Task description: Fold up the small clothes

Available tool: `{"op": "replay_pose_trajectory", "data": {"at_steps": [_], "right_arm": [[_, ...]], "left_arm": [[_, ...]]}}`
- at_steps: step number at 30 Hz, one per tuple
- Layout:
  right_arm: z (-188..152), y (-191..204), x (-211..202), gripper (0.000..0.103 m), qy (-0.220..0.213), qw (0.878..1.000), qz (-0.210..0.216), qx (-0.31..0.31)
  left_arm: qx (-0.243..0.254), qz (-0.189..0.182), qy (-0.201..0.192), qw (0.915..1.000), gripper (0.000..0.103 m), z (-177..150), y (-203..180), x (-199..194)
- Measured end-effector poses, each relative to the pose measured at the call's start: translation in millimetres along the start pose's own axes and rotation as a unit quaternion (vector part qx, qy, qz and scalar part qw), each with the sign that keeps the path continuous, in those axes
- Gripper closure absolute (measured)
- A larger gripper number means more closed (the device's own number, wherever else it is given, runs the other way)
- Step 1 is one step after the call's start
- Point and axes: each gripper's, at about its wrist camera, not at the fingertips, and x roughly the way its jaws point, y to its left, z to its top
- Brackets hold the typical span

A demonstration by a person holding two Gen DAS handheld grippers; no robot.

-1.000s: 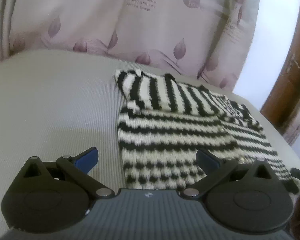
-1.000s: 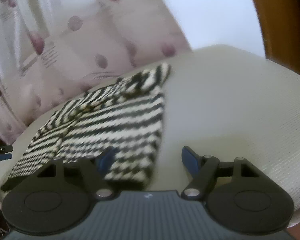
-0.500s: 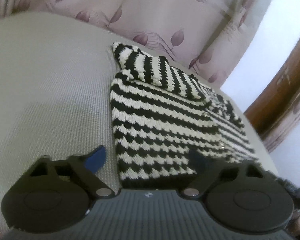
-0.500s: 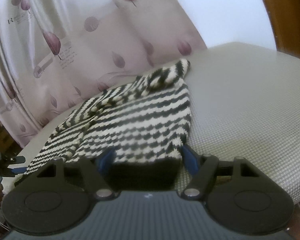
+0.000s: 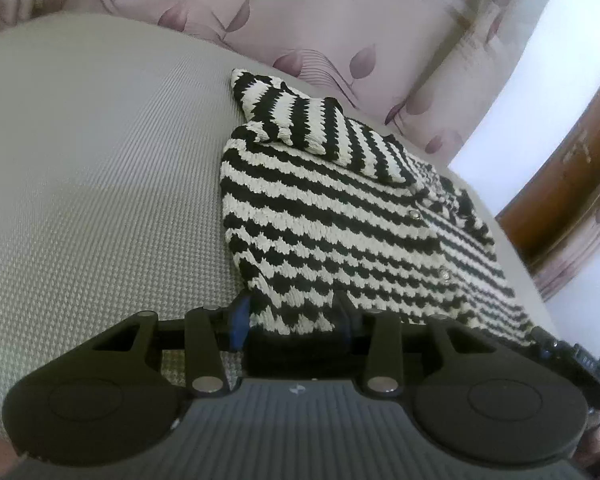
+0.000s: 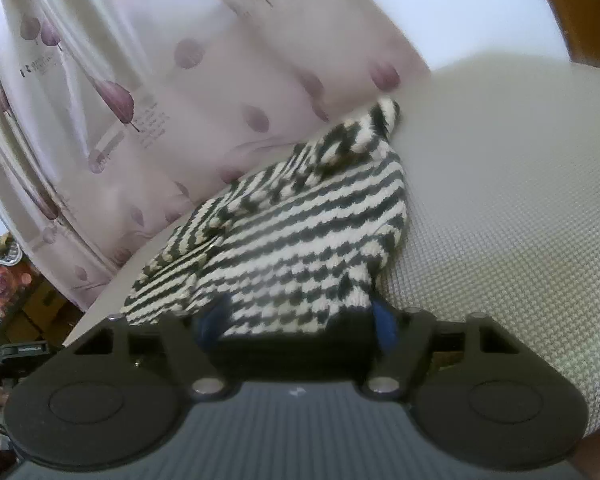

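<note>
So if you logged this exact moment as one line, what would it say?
task: fold small clothes | left hand-held gripper: around striped sweater hem | right hand-held gripper: around hem | sweater: on grey mat

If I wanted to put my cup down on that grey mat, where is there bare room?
In the left view, the grey mat lies bare between the striped sweater and the pink curtain. In the right view, bare mat runs from the sweater's other side to the mat's edge. The near hem is crowded: the left claw and right claw both grip it.
</note>
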Motion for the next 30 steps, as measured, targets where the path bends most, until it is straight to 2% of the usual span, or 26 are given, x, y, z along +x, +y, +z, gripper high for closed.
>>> {"op": "replay_pose_trajectory", "data": {"at_steps": [2,5,16,28,29,30], "right_arm": [[0,-3,1,0.072,0.005,1.000,-0.016,0.009],[-1,-7,0,0.089,0.003,0.999,-0.034,0.017],[0,-14,-4,0.090,0.013,0.999,-0.012,0.052],[-1,-7,1,0.090,0.019,0.999,-0.017,0.029],[-1,-7,1,0.092,0.019,0.999,-0.016,0.029],[-1,-8,1,0.092,0.018,0.999,-0.012,0.033]], "left_arm": [[0.011,0.009,0.000,0.9999,0.061,0,-4,1],[0.021,0.017,0.001,0.9996,0.061,0,-8,2],[0.061,0.044,0.003,0.9972,0.062,0,-19,5],[0.111,0.078,0.005,0.9907,0.058,-3,-35,12],[0.114,0.082,0.003,0.9900,0.060,-4,-36,12],[0.116,0.089,0.001,0.9892,0.068,-4,-37,12]]}}
